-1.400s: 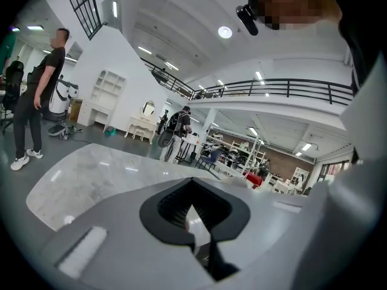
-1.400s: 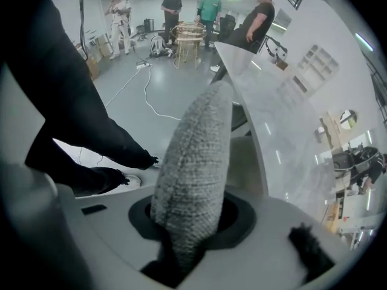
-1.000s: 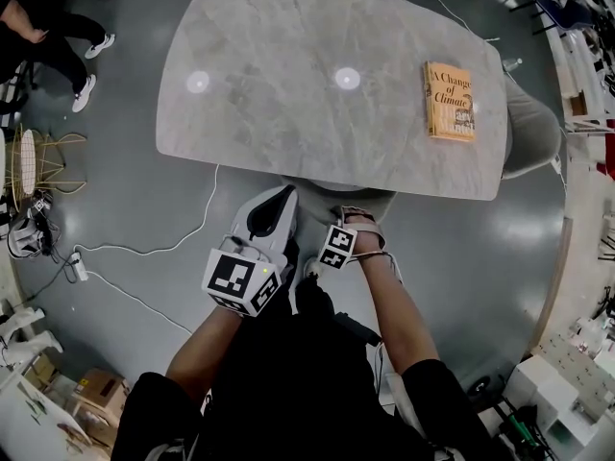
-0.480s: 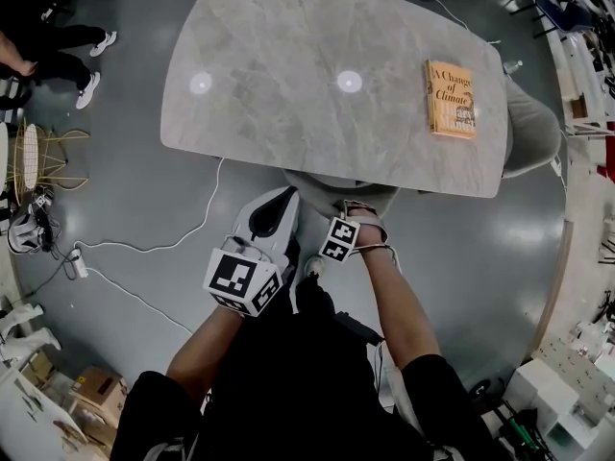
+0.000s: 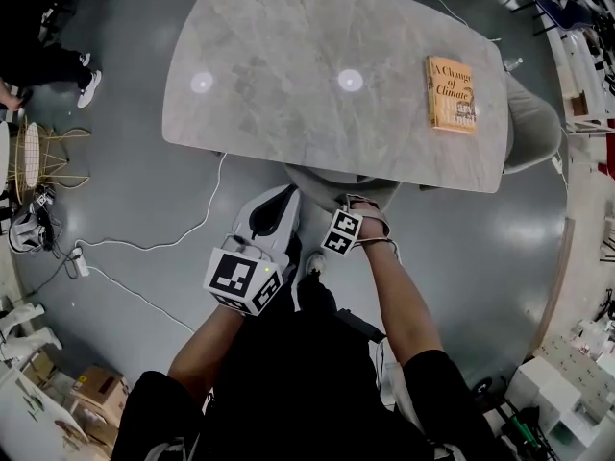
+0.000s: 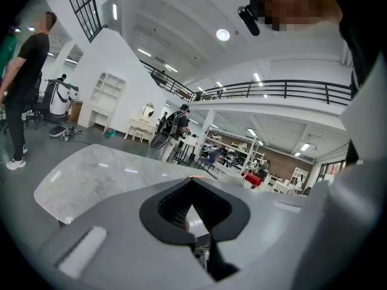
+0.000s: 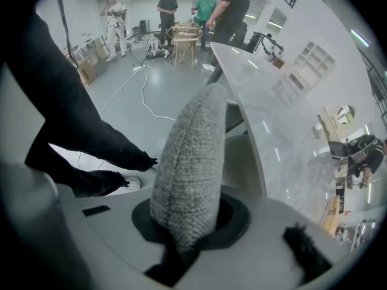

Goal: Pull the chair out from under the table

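Left tool level, jaws together; right tool downward, jaws just closing.

orange book on the table, cover title reading "A Change of Climate"

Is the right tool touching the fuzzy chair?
Touching. In the right gripper view the right tool squeezes the fuzzy grey chair back between its jaws, which have just been closing.

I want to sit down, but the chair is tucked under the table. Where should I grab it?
Grab the chair by the top edge of its back, coming down from above. The seat is under the table, so only that thin rim sticks out, narrow enough to pinch. The right gripper has just been closing its fingers on it.
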Motion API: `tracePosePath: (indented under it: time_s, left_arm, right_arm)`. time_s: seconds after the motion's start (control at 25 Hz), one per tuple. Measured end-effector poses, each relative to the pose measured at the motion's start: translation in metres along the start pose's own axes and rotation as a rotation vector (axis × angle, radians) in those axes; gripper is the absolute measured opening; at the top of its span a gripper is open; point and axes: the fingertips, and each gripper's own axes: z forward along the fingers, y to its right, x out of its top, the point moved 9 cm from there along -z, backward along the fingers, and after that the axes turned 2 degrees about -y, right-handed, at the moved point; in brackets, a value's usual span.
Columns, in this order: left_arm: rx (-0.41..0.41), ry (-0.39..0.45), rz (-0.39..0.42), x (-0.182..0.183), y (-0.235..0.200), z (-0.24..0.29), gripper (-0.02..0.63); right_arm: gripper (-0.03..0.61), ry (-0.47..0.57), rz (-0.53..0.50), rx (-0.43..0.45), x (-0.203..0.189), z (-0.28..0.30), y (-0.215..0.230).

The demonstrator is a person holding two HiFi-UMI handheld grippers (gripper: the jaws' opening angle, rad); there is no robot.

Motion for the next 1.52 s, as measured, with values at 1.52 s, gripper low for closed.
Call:
tracePosePath:
  time_s: [1.52]
  left_arm:
    - [-0.006,0.012,0.007,-0.012,0.024,-0.026,0.008]
  right_arm:
    - [0.058,0.000,0.015,0.021,-0.001,-0.009,-0.049]
